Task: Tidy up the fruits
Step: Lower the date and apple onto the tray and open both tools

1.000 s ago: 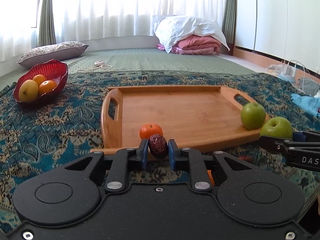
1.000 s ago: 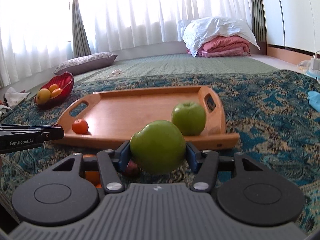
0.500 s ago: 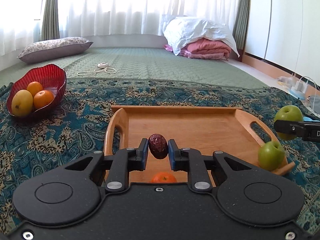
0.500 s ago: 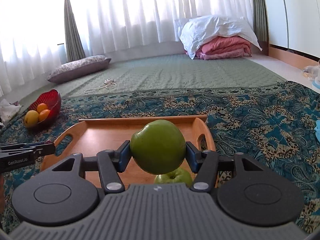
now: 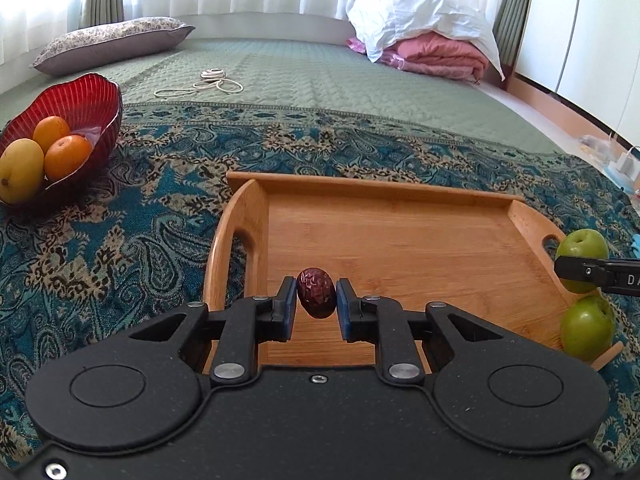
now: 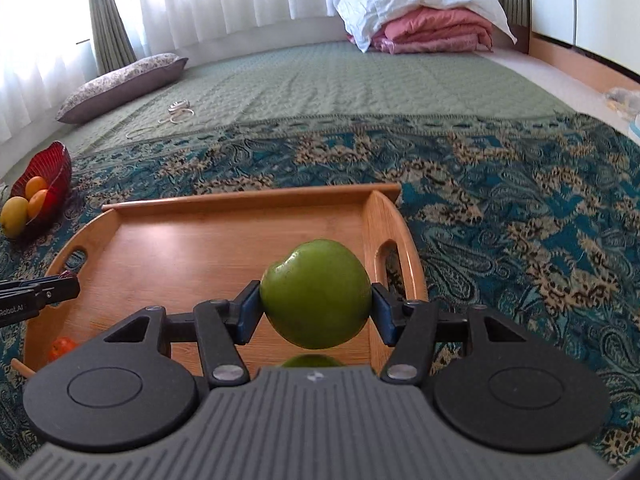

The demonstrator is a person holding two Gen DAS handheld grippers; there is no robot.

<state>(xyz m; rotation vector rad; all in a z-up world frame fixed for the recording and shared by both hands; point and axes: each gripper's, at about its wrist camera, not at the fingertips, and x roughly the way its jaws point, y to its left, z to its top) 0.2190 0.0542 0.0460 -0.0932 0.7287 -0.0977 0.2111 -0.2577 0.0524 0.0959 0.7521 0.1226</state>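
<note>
Blue-padded left gripper (image 5: pixel 316 302) pinches a wrinkled dark red date (image 5: pixel 315 297), pads pressed on both its sides, held up over the near-left part of the wooden tray (image 5: pixel 400 240). Right gripper (image 6: pixel 316 310) clamps a green apple (image 6: pixel 316 294), jaws spread about midway, pads tight on the apple's sides, over the tray's near-right part, just beside the right handle slot. Second green apple (image 5: pixel 587 328) sits in the tray at its near-right corner, 4 o'clock in the left view. Small orange fruit (image 6: pixel 62 347) lies at the tray's near-left corner, 8 o'clock in the right view. Tray floor beyond both grippers is bare wood up to the far rim. Red bowl (image 5: pixel 80 100) with yellow and orange fruits, 10 o'clock, well apart from the tray on the patterned cloth (image 5: pixel 120 220).
</note>
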